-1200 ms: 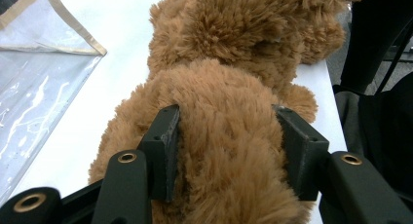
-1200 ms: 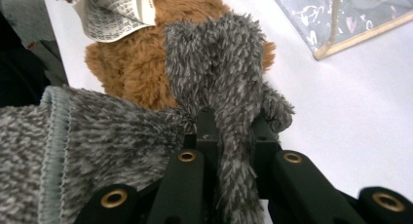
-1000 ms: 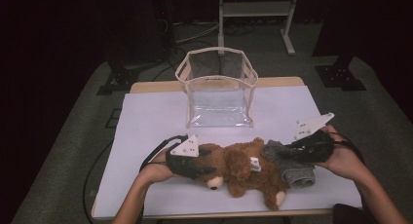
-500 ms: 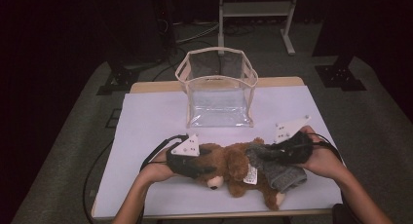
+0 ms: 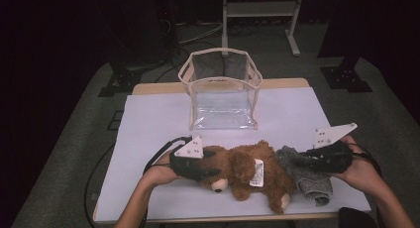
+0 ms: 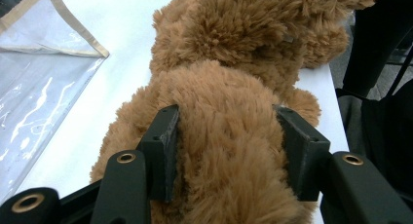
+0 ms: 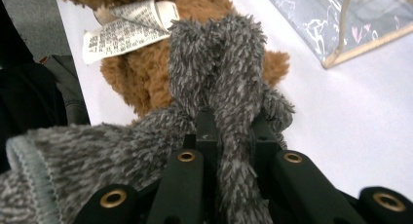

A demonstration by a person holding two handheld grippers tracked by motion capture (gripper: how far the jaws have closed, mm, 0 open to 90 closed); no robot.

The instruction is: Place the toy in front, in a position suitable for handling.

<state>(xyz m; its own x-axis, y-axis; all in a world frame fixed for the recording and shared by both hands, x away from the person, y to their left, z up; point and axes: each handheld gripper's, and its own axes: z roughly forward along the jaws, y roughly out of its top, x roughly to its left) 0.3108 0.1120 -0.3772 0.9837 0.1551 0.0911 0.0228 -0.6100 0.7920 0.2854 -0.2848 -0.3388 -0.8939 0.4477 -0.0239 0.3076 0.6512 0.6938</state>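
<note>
A brown teddy bear [image 5: 247,176] lies on its side on the white table [image 5: 148,124], near the front edge. My left gripper [image 5: 210,174] is shut on the bear's head, its jaws pressed into the fur on both sides [image 6: 226,146]. A grey fuzzy sock [image 5: 312,183] lies against the bear's right end. My right gripper [image 5: 297,161] is shut on a bunched fold of that sock [image 7: 219,63], which rises between its jaws [image 7: 231,131]. A white printed label [image 7: 126,29] sticks out of the bear.
A clear plastic bag with beige trim [image 5: 223,89] stands open-topped at the middle back of the table, and its corner shows in the left gripper view [image 6: 39,63]. A metal stand [image 5: 257,10] rises behind the table. The floor around is dark.
My right gripper swung left toward the bear, then drew back to the right with the grey sock in it. The left gripper and the bear's head stayed put.
</note>
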